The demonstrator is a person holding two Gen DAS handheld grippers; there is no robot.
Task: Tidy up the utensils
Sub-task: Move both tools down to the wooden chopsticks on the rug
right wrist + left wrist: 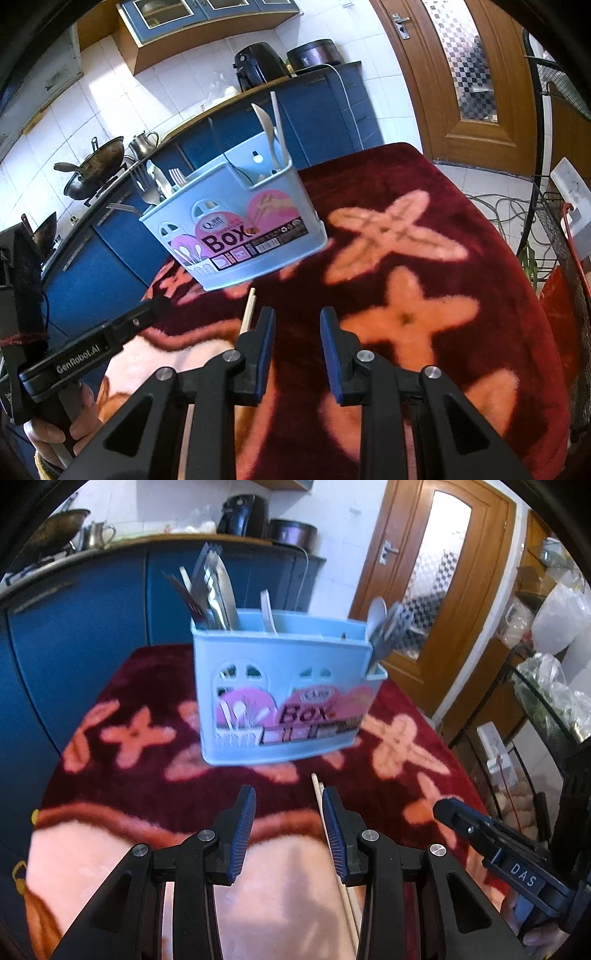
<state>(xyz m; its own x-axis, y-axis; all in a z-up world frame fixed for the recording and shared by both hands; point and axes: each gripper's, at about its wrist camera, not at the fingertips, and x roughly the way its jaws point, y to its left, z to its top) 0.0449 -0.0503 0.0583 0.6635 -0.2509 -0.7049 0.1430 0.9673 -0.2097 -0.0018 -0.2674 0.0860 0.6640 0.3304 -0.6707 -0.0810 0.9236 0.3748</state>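
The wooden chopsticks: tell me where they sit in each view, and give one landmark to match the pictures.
Left wrist view: the wooden chopsticks lie on the blanket at lower centre, partly hidden behind the right finger.
Right wrist view: the wooden chopsticks show at lower centre-left, beside the left finger.
Shared landmark: the blue utensil box just beyond their tips.

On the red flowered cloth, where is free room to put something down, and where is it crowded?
The cloth is bare to the right of the blue utensil box, out to the table's edge. Also bare is the pink patch near the left gripper. It is crowded in front of the box, where the chopsticks lie and both grippers meet.
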